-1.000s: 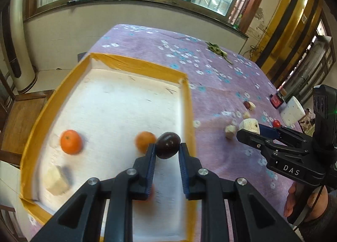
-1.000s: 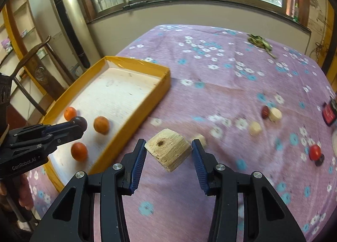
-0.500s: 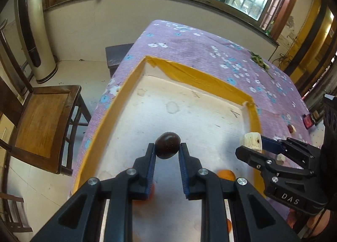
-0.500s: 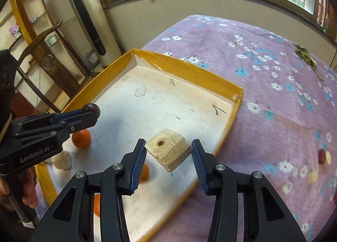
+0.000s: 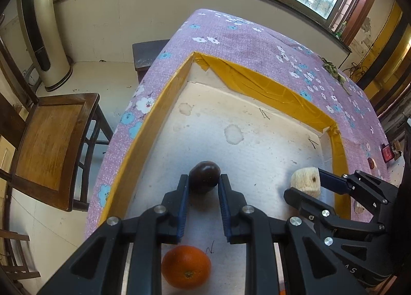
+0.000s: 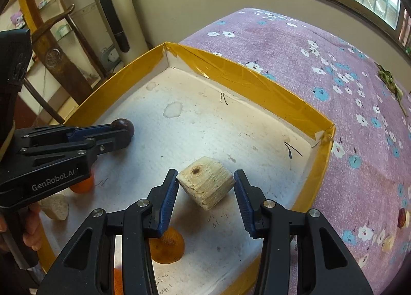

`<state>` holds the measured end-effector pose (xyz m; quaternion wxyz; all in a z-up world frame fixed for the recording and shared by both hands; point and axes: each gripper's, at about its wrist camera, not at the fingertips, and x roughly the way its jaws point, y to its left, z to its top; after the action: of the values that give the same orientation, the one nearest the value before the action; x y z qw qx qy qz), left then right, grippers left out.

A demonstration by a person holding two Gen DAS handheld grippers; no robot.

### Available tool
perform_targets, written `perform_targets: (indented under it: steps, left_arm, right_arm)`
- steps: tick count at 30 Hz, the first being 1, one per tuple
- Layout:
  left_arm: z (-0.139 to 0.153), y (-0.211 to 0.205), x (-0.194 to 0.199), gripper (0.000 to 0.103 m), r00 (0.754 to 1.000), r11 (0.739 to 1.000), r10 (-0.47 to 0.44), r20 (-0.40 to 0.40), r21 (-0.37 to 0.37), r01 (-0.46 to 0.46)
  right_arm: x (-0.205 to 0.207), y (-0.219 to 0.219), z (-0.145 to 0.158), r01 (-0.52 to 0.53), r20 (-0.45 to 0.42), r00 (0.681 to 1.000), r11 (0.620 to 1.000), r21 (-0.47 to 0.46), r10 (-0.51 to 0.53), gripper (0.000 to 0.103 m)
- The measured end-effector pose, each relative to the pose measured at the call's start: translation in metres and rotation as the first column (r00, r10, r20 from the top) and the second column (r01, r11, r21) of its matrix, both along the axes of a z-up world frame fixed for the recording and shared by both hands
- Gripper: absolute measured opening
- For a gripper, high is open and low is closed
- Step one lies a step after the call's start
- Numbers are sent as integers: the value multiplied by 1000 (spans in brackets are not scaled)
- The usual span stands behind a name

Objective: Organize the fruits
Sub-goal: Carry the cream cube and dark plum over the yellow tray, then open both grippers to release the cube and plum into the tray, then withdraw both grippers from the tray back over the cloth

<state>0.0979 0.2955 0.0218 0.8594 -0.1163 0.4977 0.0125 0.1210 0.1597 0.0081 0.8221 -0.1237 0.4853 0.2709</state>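
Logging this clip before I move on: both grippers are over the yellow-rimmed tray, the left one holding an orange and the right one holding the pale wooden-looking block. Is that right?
Not quite. The left gripper holds a dark, plum-like fruit, not an orange; the left wrist view shows it, with an orange lying loose in the tray below. The rest stands: the right gripper holds the pale block over the tray.

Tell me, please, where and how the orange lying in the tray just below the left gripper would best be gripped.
Grip the orange across its widest middle, coming from straight above. It is round, sits stem-end up on the tray floor, and nothing touches its sides, so the fingers can likely close on opposite flanks.
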Motion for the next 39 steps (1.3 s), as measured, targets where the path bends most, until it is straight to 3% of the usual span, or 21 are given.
perform_targets:
  steps: [8,12,16,20,24,29,39]
  left_arm:
    - [3,-1,-7,32,1000,1000,10,1,28,-10]
    - [9,-6,-22,43,1000,998,14,21,64,-15]
    - [18,-6,-39,63,997,995,54,56,77,-58]
    - [28,-3,-58,66,991,992,98,89,76,-105]
    - [35,-8,-79,79,984,981,148,104,109,-159]
    - [41,-37,-95,80,979,968,164,122,171,-184]
    - [46,-123,-104,80,993,982,42,108,179,-61]
  right_arm:
    - [-5,-14,4,38,-10,999,999,15,-38,44]
    - [-16,-25,16,62,-15,998,996,58,-61,48]
    - [-35,-35,31,70,7,997,993,90,-71,53]
    - [-60,-53,42,93,33,995,990,110,-97,64]
    - [-79,-76,47,125,55,990,986,107,-132,67]
    - [-96,-107,46,172,65,982,980,101,-179,68]
    - [-117,-189,51,267,58,959,955,128,-276,68]
